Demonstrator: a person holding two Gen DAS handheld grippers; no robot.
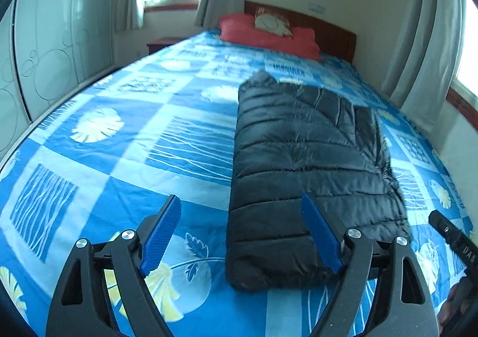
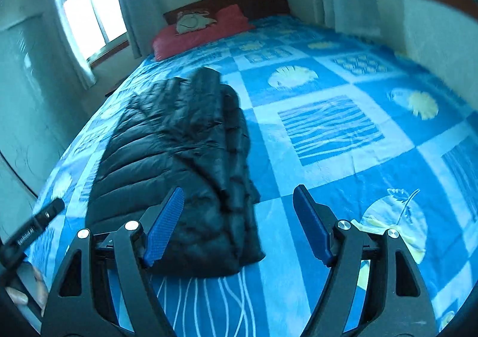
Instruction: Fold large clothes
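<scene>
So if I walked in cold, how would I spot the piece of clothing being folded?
Start from the big bed with the blue patchwork cover that fills the room. The red pillow lies at its far end by the headboard; nearer the foot lies the jacket, folded into a long bundle. It is the only dark thing on the bed: black, shiny and puffy, with quilted ridges.

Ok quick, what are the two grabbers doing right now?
Left gripper: open, holding nothing, above the jacket.
Right gripper: open, holding nothing.
</scene>
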